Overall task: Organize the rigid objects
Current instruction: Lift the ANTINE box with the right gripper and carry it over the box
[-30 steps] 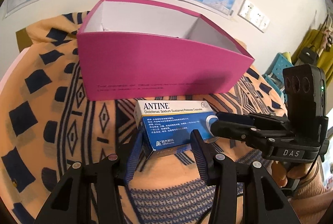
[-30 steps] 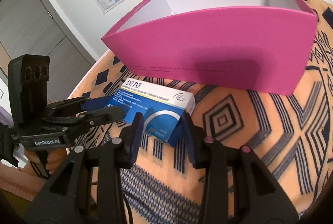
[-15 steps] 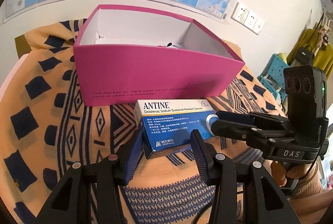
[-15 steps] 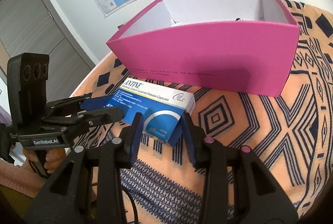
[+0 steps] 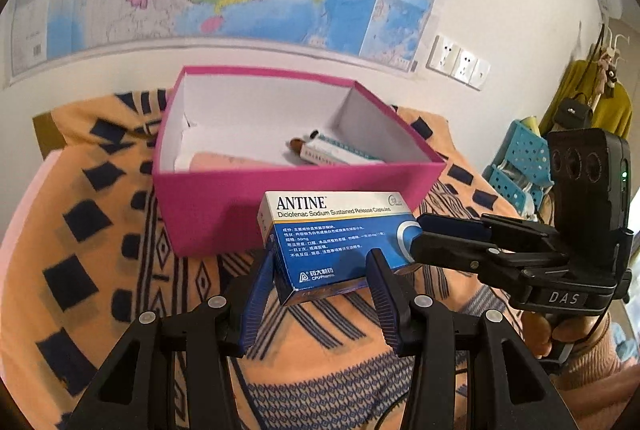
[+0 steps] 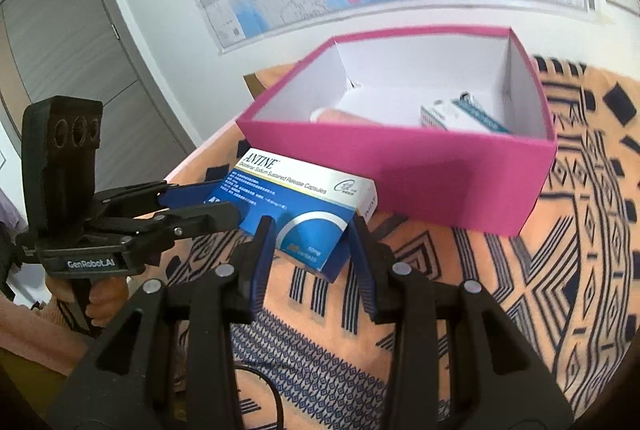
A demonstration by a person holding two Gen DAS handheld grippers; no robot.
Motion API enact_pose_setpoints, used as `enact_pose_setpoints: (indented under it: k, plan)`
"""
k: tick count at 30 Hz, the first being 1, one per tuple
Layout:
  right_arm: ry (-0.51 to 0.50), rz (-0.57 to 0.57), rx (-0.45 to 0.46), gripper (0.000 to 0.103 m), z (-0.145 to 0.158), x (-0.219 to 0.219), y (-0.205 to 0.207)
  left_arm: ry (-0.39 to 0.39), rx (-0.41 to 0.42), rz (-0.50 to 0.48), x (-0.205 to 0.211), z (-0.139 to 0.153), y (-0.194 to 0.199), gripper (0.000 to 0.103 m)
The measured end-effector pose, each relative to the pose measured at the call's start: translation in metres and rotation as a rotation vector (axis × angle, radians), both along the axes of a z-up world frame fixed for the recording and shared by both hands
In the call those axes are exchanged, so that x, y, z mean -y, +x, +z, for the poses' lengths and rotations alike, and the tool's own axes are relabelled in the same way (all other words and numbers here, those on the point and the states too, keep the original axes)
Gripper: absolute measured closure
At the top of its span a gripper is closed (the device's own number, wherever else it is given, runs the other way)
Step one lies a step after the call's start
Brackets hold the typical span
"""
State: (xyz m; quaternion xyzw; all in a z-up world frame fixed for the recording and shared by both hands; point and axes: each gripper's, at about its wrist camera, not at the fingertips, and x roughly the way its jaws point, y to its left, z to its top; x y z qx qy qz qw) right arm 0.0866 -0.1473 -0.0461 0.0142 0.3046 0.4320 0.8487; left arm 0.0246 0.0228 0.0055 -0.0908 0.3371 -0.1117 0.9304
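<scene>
**op:** blue-and-white cardboard medicine carton marked antine [image 5: 340,242] is off the orange patterned cloth [image 5: 100,270] right now, held in the air just in front of the pink cardboard storage box [image 5: 224,206]. both tools are on it. left gripper [image 5: 320,294] has its blue ribbed pads clamped on the carton's near end, right gripper [image 6: 312,254] is clamped on the other end, jaws fairly narrow on both, carton pinched between them.

**reply:** so which step is this, pick or place?

**op:** i'd call it mid-carry. grab looks done, drop-off isn't. carton sits low against the pink box's front wall, roughly at rim level or a bit under, so it hasn't cleared the edge yet.

**reply:** anything already inside?

**op:** yeah, a white-and-teal carton [image 6: 460,114] with a brown-capped tube or bottle beside it toward the right, and something pale pink and flat [image 5: 224,162] on the left. can't tell what that pink thing is.

**reply:** next move then?

**op:** my guess: lift a little more so the bottom edge clears the rim, push forward over the opening, then lower into the free patch in the middle. both hands need to travel together or the carton twists in the pads. then open both sets of jaws, ideally at once so it drops flat instead of tipping onto the other carton.
</scene>
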Motion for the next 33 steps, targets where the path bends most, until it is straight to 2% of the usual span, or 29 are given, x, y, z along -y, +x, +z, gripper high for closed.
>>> enact_pose_setpoints:
  k: [9, 33]
  plan:
    - [0.008, -0.008, 0.060, 0.062, 0.023, -0.002, 0.010, 0.022, 0.037, 0.008, -0.001, 0.013, 0.010, 0.056]
    - [0.033, -0.013, 0.091, 0.062, 0.048, -0.009, 0.042, 0.014, 0.049, 0.027, -0.014, 0.024, 0.046, 0.056]
